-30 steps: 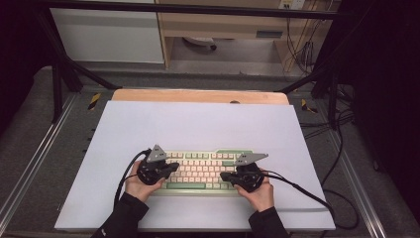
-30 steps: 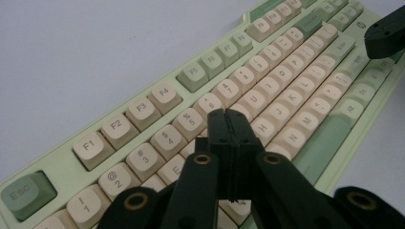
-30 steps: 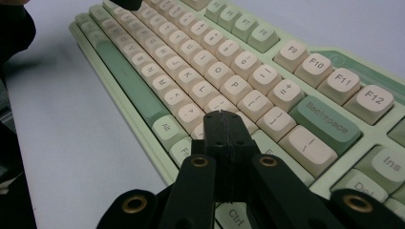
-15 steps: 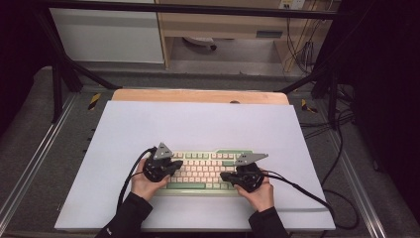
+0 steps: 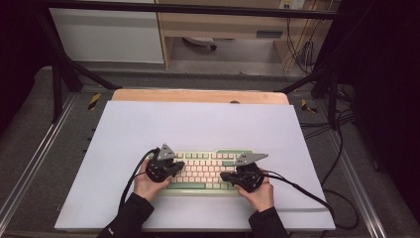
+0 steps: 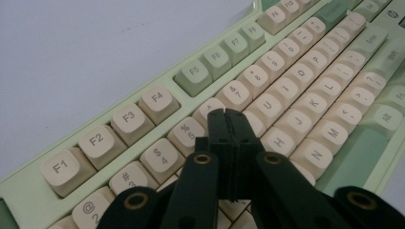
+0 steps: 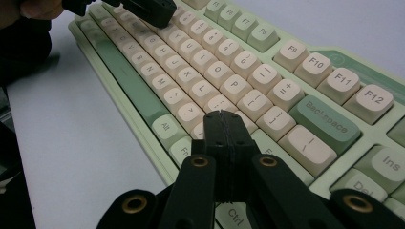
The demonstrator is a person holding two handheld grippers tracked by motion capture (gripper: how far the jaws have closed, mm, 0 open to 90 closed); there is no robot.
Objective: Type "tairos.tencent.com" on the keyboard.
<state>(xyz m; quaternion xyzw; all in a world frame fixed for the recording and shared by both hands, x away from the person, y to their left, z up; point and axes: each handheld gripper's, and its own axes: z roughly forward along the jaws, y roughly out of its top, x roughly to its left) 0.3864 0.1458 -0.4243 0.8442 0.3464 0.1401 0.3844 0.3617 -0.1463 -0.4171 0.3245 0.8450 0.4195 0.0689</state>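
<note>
**Typing with closed tips on the green keyboard**

Pale grey surface fills the middle of the high view, with a wooden edge along its far side and dark floor and cables around it. At lower centre of that frame lies the keyboard, mint green with cream keys, square to the person.

Pressing single keys looks like the step in hand. To do it well, each tip should come straight down on the middle of one cap, lightly, so that neighbouring keys stay untouched, and the keyboard should not be pushed along the surface.

Left tongs are closed, the jaws pressed flat together with nothing between them; in the left gripper view they point at the number row, near the 5 and 6 keys. Whether they touch a cap I cannot tell.

Right tongs are likewise closed and empty, low over the right end of the keyboard, just below the Backspace key.
</note>
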